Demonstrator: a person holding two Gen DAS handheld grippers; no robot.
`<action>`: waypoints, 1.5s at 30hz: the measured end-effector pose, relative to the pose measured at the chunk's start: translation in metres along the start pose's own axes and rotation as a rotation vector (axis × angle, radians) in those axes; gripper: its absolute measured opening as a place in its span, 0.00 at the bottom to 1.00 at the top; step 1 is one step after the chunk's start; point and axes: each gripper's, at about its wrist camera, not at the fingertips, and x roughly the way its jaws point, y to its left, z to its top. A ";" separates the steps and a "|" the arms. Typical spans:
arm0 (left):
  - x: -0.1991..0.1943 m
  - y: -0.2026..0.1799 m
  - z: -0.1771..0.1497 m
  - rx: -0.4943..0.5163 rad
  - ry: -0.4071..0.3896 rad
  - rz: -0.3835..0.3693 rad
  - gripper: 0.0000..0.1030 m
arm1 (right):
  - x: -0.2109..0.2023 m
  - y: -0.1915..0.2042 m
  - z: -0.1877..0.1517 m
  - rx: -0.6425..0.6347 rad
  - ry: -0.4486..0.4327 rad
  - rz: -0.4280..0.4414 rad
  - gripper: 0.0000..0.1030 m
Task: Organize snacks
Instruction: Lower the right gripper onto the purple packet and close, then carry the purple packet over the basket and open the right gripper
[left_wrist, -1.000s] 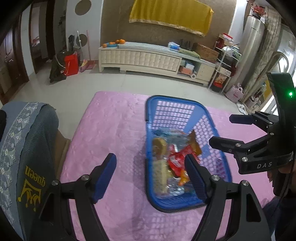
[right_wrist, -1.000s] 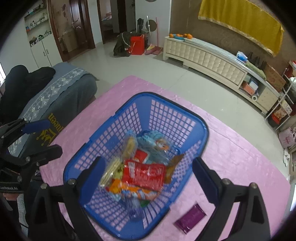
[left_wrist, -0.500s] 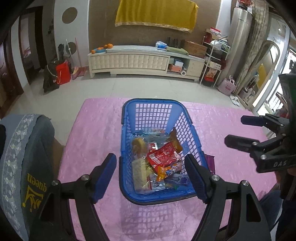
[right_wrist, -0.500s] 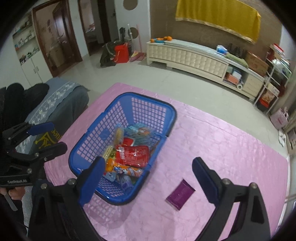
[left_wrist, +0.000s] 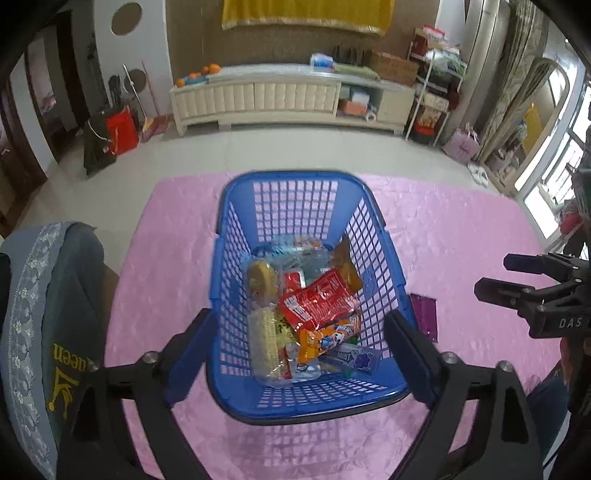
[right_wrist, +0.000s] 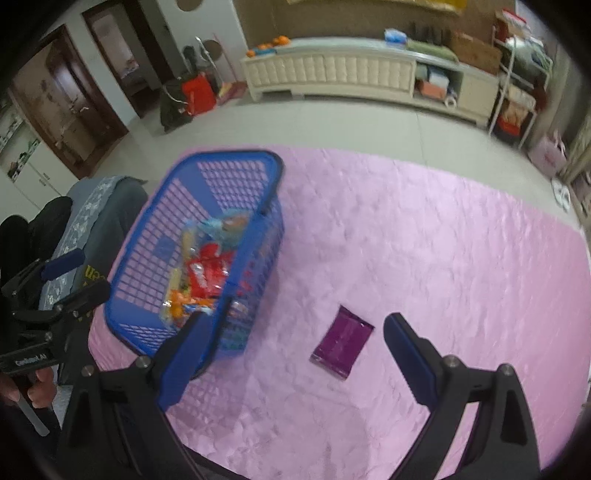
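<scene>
with most snacks in the blue basket (right_wrist: 207, 236), the wide-open, empty right gripper (right_wrist: 291, 354) lines up over the last purple packet (right_wrist: 341, 345), needing a descent.

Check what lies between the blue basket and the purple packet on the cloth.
Nothing: only bare pink cloth separates the blue basket from the purple packet, clearest in the right wrist view.

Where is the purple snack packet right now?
The purple packet lies flat on the pink cloth, outside the blue basket and to its right in the right wrist view, ahead of the open right gripper.
</scene>
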 end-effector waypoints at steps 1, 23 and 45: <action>0.006 -0.003 0.002 0.016 0.014 0.002 1.00 | 0.003 -0.004 0.000 0.012 0.008 0.002 0.94; 0.091 -0.008 0.011 0.071 0.148 0.134 1.00 | 0.134 -0.067 -0.030 0.229 0.304 0.020 0.94; 0.072 -0.017 0.002 0.131 0.076 0.130 1.00 | 0.103 -0.048 -0.043 0.081 0.236 -0.059 0.53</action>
